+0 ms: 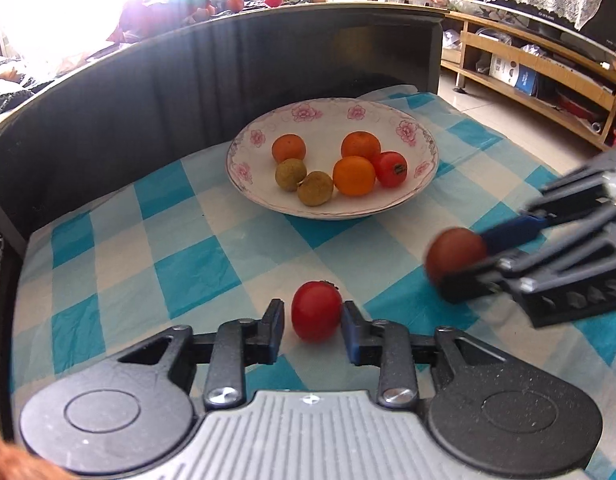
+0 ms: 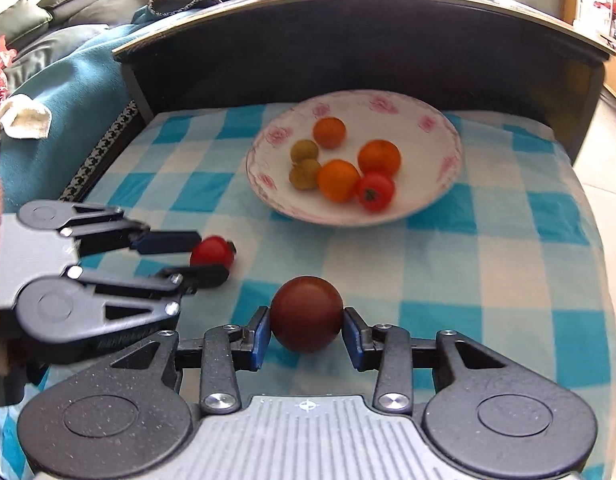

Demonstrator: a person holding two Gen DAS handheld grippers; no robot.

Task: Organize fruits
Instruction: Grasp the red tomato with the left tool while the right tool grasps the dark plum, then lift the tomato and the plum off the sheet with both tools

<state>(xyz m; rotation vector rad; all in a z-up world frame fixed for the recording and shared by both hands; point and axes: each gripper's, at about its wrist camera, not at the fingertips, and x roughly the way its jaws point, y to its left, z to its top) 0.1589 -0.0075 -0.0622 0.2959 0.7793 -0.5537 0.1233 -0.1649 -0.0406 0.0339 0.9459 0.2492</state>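
left wrist: claw straddles tomato, plate well apart.

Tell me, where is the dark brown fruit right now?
The dark fruit sits between the right gripper's fingers, over the checked cloth, nearer the camera than the plate. The left gripper with its tomato is beside it.
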